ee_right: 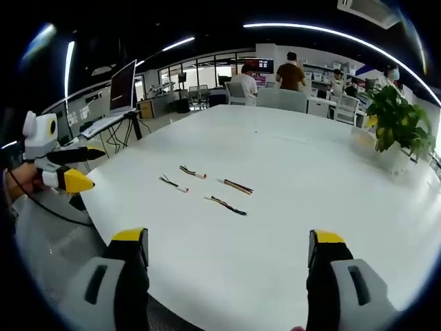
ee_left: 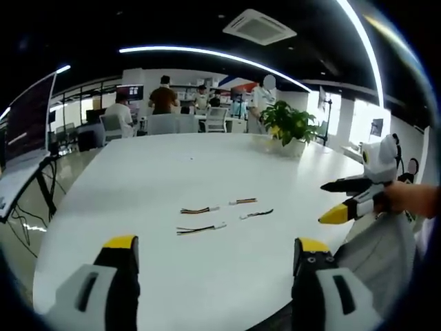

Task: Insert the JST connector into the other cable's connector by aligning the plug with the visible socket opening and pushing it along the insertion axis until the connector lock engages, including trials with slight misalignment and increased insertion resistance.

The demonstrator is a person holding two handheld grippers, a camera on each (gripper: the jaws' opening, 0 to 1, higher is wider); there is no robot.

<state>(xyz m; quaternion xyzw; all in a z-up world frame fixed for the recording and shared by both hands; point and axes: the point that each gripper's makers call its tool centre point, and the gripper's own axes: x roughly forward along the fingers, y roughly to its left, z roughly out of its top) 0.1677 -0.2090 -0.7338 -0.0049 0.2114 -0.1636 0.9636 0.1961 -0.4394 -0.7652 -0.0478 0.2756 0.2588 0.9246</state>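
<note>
Four cables: short multicoloured wire leads with pale connector ends lie loose near the middle of the large white round table [ee_left: 172, 172], none yet picked up.
Near pair: the lead with red and yellow wires and a white plug [ee_left: 200, 228] lies closest to the left gripper; another striped lead [ee_left: 198, 209] sits just beyond it.
Far pair: a short orange-toned lead [ee_left: 243, 201] and a dark lead [ee_left: 256, 214] lie beside them, apart from one another.
Left gripper: the yellow-tipped, grey-bodied left gripper [ee_left: 217, 248] hovers above the table edge with its jaws spread wide and nothing between them.
Right gripper: the matching right gripper [ee_right: 227, 241] is likewise spread wide and empty, short of the cables; from the left gripper view it shows at the right edge, held by a hand [ee_left: 406, 198].
Stage: judged as the very start, with reaching and choosing a mating pair ahead.
Doing it well: each gripper would best pinch a cable just behind its connector housing, so the plug stays stiff and the socket opening faces it squarely.
Risk: the thin leads may slide on the smooth top or twist in the jaws.
Background: a potted green plant [ee_left: 289, 125] stands at the far rim.
</note>
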